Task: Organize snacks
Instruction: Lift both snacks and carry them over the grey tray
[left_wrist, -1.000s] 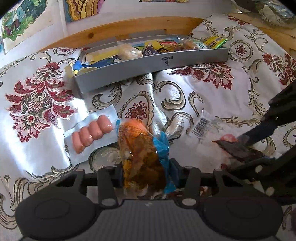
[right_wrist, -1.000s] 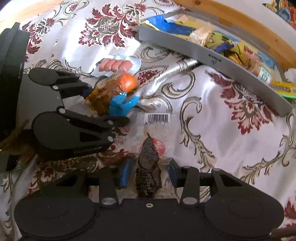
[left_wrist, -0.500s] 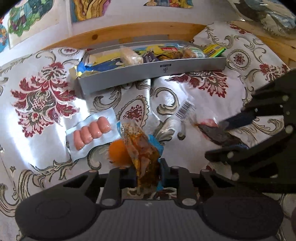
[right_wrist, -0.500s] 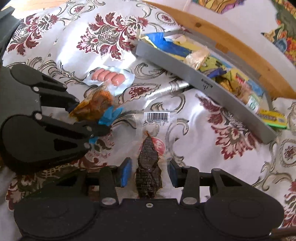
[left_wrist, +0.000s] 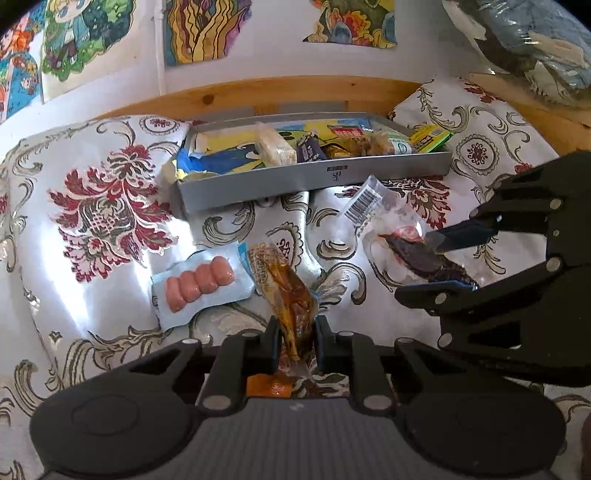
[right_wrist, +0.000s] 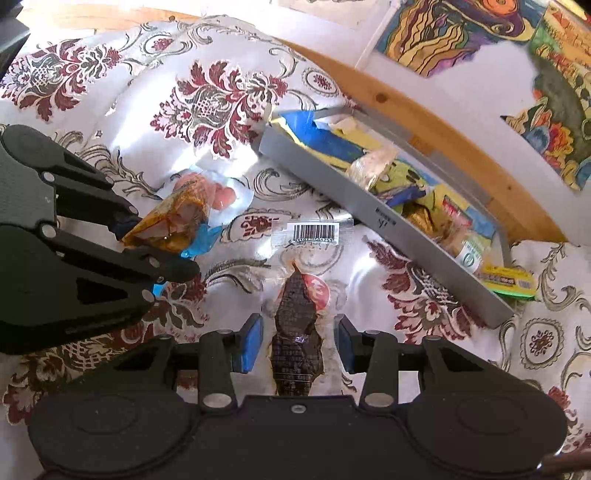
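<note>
In the left wrist view, the left gripper (left_wrist: 294, 343) is seen clamped on an amber snack pouch (left_wrist: 286, 295), which is pinched at its near end and tilted up toward the far left above the floral cloth (left_wrist: 107, 221). Just left of it, a sausage pack (left_wrist: 201, 282) is laid flat on the cloth. On the far side, a grey tray (left_wrist: 314, 179) filled with mixed snacks is set before a wooden rail (left_wrist: 295, 90). At the right, the right gripper (left_wrist: 448, 258) is seen closed on a clear packet of dark jerky (left_wrist: 391, 236), whose barcoded end is raised toward the tray. In the right wrist view, the jerky packet (right_wrist: 297, 332) is shown between the blue pads (right_wrist: 251, 343), which are spread wider than the dark strip; contact with the clear film cannot be told here. The amber pouch (right_wrist: 173, 218) is held at the left in the left gripper (right_wrist: 155, 240), partly covering the sausage pack (right_wrist: 225, 195). The tray (right_wrist: 369, 210) is seen running far right.
</note>
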